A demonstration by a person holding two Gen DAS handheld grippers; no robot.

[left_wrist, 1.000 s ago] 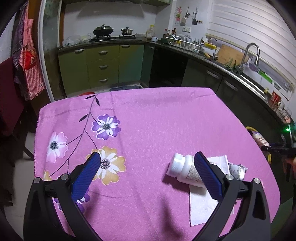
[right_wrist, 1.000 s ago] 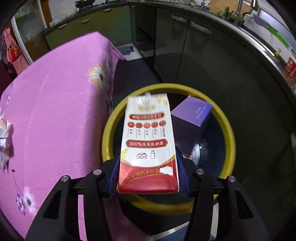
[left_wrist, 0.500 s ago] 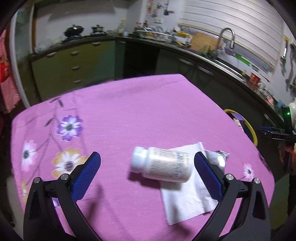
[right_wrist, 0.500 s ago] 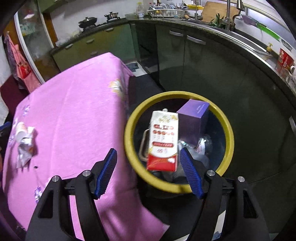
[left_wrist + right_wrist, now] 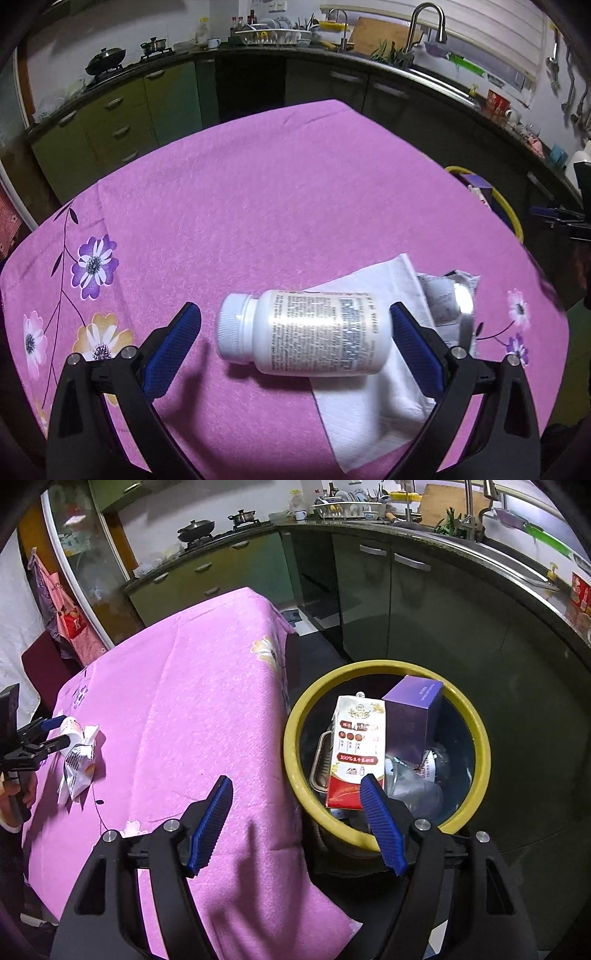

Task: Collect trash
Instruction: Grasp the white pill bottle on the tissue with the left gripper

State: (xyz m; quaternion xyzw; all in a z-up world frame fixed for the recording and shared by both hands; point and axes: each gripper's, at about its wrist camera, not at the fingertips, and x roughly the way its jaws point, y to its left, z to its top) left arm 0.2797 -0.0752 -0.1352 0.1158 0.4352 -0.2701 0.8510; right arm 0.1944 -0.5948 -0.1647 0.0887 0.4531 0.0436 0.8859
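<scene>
A white pill bottle lies on its side on the pink tablecloth, partly on a white paper napkin, with a crumpled foil wrapper beside it. My left gripper is open, its blue pads on either side of the bottle, not touching it. My right gripper is open and empty above the edge of a yellow-rimmed bin. A red and white milk carton stands in the bin next to a purple box. The bottle and wrapper also show in the right wrist view.
The bin stands on the floor at the table's right side, near dark kitchen cabinets. The bin rim shows past the table edge in the left wrist view. A counter with sink and stove runs along the back.
My right gripper opened and let the milk carton drop into the bin, then pulled back and up. My left gripper moved forward and right until its open fingers flank the pill bottle.
</scene>
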